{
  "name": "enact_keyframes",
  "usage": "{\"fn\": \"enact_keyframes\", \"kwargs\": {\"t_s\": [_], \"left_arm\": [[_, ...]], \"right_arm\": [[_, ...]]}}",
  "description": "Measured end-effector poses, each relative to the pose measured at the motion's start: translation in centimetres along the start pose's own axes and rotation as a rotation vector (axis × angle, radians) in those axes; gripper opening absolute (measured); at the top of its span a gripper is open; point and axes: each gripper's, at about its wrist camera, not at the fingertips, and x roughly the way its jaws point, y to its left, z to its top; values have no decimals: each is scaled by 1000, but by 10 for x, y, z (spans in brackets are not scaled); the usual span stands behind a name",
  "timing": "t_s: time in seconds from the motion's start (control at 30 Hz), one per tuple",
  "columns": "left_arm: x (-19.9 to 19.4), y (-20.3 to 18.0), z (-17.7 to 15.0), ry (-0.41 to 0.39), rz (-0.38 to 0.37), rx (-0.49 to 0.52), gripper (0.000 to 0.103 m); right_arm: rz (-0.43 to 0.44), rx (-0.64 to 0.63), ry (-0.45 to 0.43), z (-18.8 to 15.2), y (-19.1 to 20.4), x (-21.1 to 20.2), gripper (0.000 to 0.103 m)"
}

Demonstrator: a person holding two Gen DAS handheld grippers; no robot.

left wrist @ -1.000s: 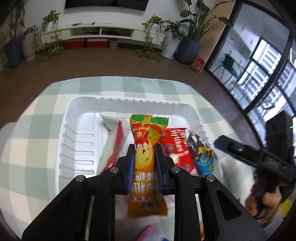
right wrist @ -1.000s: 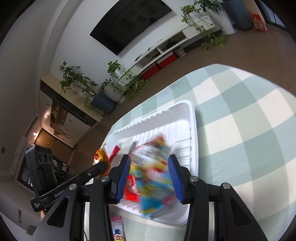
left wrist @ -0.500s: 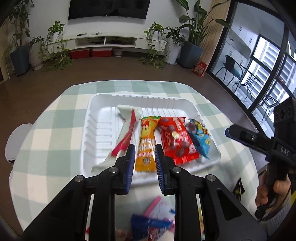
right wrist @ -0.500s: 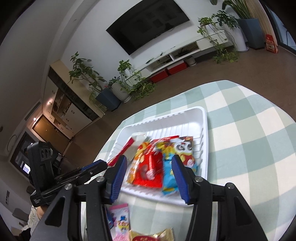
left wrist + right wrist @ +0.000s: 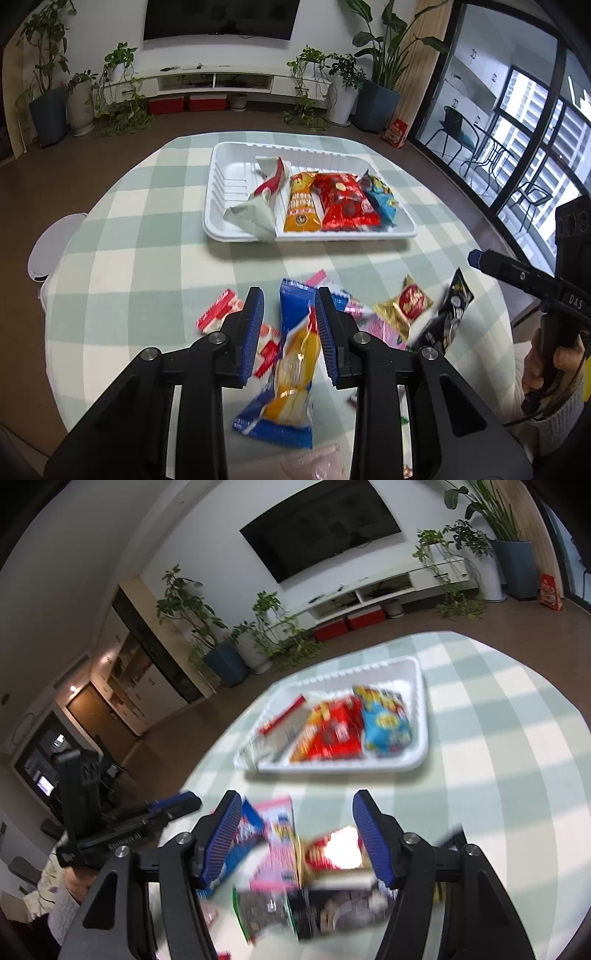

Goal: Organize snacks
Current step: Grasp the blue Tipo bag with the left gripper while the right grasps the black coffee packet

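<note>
A white tray on the checked table holds several snack packs side by side: a white-red one, an orange one, a red one and a blue one. The tray also shows in the right wrist view. My left gripper is open, its fingers either side of a blue and yellow pack lying on the table. My right gripper is open wide above a gold and red pack and a pink pack. That view is blurred.
Loose packs lie at the table's near side: a gold one, a black one, red-white ones. A white stool stands left of the table. The other gripper shows at the right.
Both grippers have pulled back from the tray to the loose packs near the table's front. The left fingers have opened wider around the blue and yellow pack.
</note>
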Motion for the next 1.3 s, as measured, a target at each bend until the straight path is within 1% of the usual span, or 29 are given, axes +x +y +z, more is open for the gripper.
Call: {"fn": "enact_keyframes", "kwargs": {"t_s": [0.07,0.17,0.3,0.4,0.5,0.67,0.77,0.83,0.93,1.1,1.27,1.3], "left_arm": [[-5,-4,-10,0,-1,8,27],[-8,-8,-19,3,-3,14,27],[-9,-12,-32,13,3,34,28],[-8,-13,-36,20,4,33,28],[-8,-12,-38,23,8,30,28],[-7,-8,-37,22,13,22,28],[-6,-7,-37,23,13,21,31],[-5,-7,-37,24,12,22,48],[-3,-8,-36,22,7,29,49],[4,-9,-35,33,16,52,49],[14,-13,-35,53,21,81,49],[16,-15,-35,56,22,90,49]], "right_arm": [[-28,26,13,-15,-2,-5,66],[-42,91,32,-34,-13,-10,66],[-70,147,65,-54,-26,-7,67],[-84,206,79,-57,-38,-3,68],[-78,252,85,-56,-47,2,70],[-80,284,105,-51,-60,13,71],[-91,269,111,-43,-60,17,71],[-104,241,116,-38,-56,21,71],[-120,196,136,-31,-50,29,71],[-134,146,166,-35,-43,36,71],[-173,83,172,-39,-35,35,66],[-183,72,172,-40,-33,35,64]]}}
